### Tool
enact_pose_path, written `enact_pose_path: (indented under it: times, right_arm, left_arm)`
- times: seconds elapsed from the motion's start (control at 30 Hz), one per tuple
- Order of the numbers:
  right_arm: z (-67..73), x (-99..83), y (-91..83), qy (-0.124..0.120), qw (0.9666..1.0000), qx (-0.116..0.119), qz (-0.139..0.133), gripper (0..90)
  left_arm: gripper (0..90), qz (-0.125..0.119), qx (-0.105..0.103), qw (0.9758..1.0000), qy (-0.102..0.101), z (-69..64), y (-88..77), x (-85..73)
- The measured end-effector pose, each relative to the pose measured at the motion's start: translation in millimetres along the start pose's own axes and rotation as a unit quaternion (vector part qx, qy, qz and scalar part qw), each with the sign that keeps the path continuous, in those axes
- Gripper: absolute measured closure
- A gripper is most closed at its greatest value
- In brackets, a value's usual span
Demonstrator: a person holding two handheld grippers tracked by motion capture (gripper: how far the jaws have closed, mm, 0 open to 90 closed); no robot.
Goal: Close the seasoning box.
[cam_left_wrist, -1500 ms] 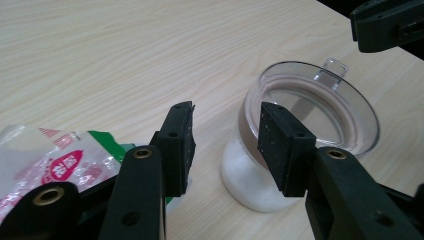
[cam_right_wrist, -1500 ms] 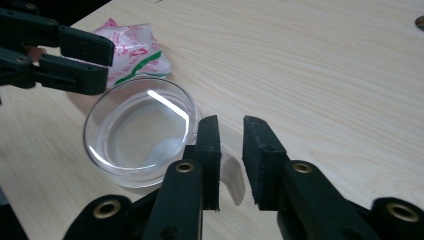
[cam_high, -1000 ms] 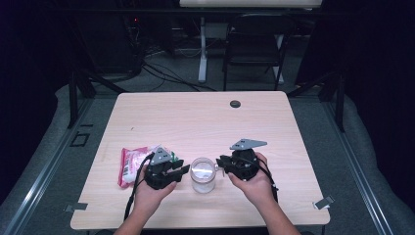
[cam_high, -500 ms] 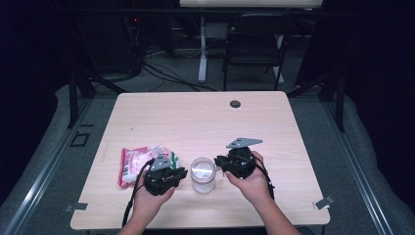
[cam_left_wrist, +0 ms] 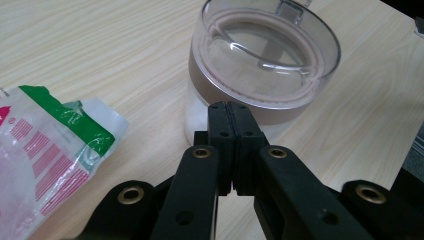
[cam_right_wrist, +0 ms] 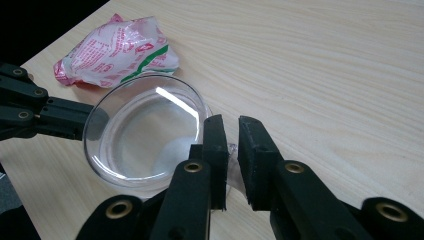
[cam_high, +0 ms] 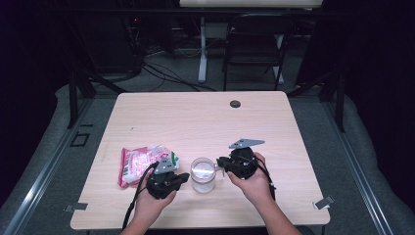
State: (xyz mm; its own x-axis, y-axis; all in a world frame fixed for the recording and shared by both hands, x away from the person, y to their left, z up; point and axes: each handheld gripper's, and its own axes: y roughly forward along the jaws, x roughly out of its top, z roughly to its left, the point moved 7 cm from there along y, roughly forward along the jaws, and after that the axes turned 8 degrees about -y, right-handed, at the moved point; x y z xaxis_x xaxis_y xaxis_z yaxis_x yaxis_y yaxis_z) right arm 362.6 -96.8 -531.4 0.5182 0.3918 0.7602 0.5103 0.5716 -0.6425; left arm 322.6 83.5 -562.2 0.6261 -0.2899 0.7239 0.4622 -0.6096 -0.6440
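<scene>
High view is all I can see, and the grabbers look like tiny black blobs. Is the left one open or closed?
Observer: Closed. The left gripper has its jaws pressed flat together with nothing between them, and its tips stop just short of the jar.
Operator: And the right one?
Observer: The right gripper has just been closing. Its jaws stand a narrow gap apart, with a small clear tab at the jar's rim between them. I cannot tell whether they pinch it.
Operator: What's the pink thing?
Observer: A crinkly packet, pink and white with a green stripe.
</scene>
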Motion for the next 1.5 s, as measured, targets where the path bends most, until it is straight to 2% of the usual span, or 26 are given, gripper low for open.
enact_pose_path:
  times: [0.13,0.33,1.27,1.43,1.5]
  right_arm:
    - [0.2,-0.1,0.1,0.0,1.0,0.002,0.0,82.8]
    - [0.6,-0.1,0.6,0.002,1.0,0.003,-0.004,83.3]
    - [-1.1,-0.9,0.4,0.008,1.0,0.005,-0.003,83.7]
    - [-1.4,-1.2,0.6,0.012,0.9999,0.007,-0.005,83.9]
    - [-1.5,-1.3,0.5,0.013,0.9999,0.006,-0.005,83.8]
  left_arm:
    - [90.0,0.011,-0.005,0.9999,0.003,-1.6,2.2,-3.3]
    - [90.0,0.011,-0.004,0.9999,0.006,-2.5,2.7,-3.1]
    - [90.0,-0.009,-0.007,0.9999,0.006,-7.8,-8.5,11.0]
    - [90.0,-0.006,-0.01,0.9998,0.014,-10.9,-8.4,13.3]
    - [90.0,-0.009,-0.011,0.9998,0.012,-13.2,-7.0,14.1]
